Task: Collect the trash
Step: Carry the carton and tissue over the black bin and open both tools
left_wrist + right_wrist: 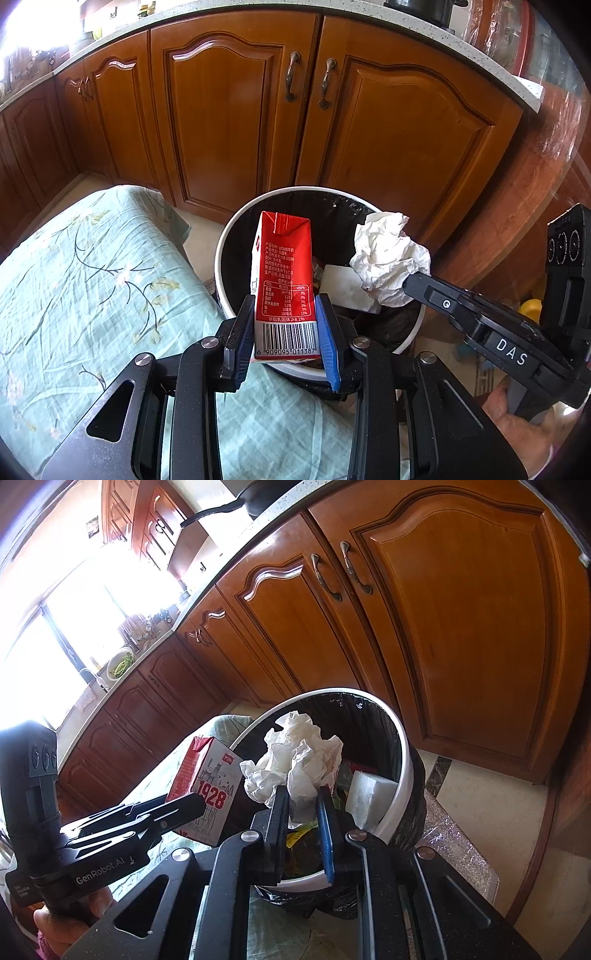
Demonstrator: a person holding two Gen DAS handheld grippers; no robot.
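Right now both claws are loaded and held over the trash bin (236,229), a round white bin lined with a black bag (373,720) that stands on the floor before the wooden cabinet doors (221,122).

In the left wrist view the left claw (286,332) pinches a red milk carton (284,266) by its lower end, one pad on each side just above the barcode. The carton stands upright, its folded top toward 12 o'clock, and it hangs over the near rim of the bin. At 3 o'clock from it the right claw (410,284) reaches in from the right edge, a person's hand (517,417) on its grip.

In the right wrist view the right claw (303,805) is squeezed on a crumpled white tissue (295,757) — the wad bulges up above the fingertips, over the open mouth of the bin. The carton sits at 9 o'clock from the tissue, close beside it; whether they touch I cannot tell.

Inside the bin, at 3 o'clock from the tissue, lies a white block (369,790) against the wall, with darker scraps below it. A cloth with a leaf print (85,280) covers the surface at 9 o'clock from the bin — its edge lies just beside the rim.
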